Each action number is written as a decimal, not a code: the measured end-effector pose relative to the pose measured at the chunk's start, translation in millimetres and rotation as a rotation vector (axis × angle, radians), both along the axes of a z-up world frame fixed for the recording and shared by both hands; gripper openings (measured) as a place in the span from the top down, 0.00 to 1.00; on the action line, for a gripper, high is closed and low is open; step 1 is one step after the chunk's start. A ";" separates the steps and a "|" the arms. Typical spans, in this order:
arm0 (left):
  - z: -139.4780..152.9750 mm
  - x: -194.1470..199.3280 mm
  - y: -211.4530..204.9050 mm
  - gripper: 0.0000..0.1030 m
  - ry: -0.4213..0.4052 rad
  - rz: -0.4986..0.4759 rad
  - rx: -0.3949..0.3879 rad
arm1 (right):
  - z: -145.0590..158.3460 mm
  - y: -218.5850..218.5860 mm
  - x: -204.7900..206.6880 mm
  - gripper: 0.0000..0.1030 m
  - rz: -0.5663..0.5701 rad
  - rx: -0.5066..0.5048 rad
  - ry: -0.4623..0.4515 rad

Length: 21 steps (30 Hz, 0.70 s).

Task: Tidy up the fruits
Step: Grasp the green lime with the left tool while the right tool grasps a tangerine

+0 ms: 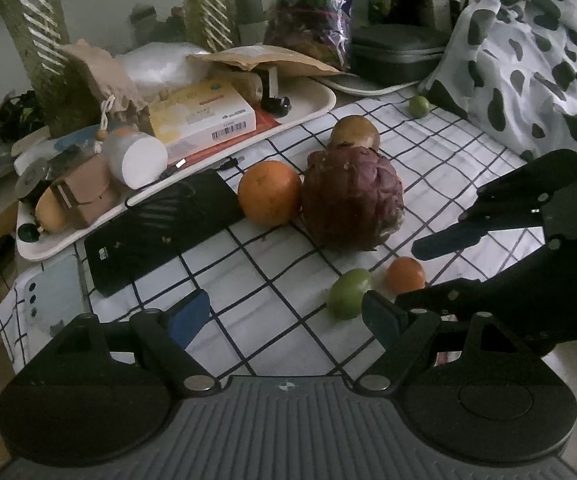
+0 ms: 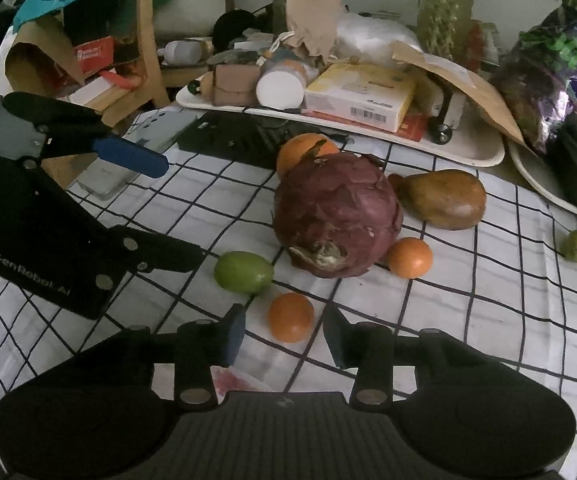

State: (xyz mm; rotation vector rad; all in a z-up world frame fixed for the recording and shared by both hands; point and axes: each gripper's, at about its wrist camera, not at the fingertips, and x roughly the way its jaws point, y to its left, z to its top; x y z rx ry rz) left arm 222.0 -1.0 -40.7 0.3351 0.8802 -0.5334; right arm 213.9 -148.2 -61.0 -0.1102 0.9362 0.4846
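We saw the fruit spread over a checked cloth (image 2: 468,304): a big purple-red fruit (image 2: 338,216) at centre frame of the right wrist view, a large orange (image 2: 304,150) half hidden behind it, a brown pear-shaped fruit (image 2: 444,198) to its right, and one small orange (image 2: 410,258) touching its lower right side. A green fruit (image 2: 243,271) lay lower left of it, and another small green one (image 2: 575,245) sat alone at the right edge.

Our right gripper (image 2: 284,338) stood released, a second small orange (image 2: 291,317) between its fingers, the pads not visibly touching it. Our left gripper (image 1: 284,316) was also unclenched, empty, just beside the green fruit.

Behind the fruit a black flat device (image 1: 160,232) and a cluttered white tray (image 1: 312,96) closed off the cloth's far edge. A yellow box (image 2: 362,94) on the tray bore a barcode; its other print was unreadable. The left gripper's side read "GenRobot.AI".
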 end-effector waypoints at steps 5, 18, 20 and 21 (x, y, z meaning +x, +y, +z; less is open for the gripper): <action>2.2 1.6 -0.4 0.19 -0.002 0.014 -0.020 | -1.4 2.3 1.1 0.63 0.010 -0.006 -0.001; -3.5 3.7 -8.6 0.28 0.012 0.027 -0.038 | 11.6 -7.9 -5.1 0.76 0.003 -0.024 -0.042; -5.4 2.6 -14.2 0.32 0.021 0.008 -0.036 | 14.8 -12.4 -6.4 0.76 -0.005 -0.027 -0.052; -6.6 1.6 -17.4 0.32 0.022 -0.004 -0.033 | 16.3 -14.9 -6.8 0.76 -0.012 -0.029 -0.058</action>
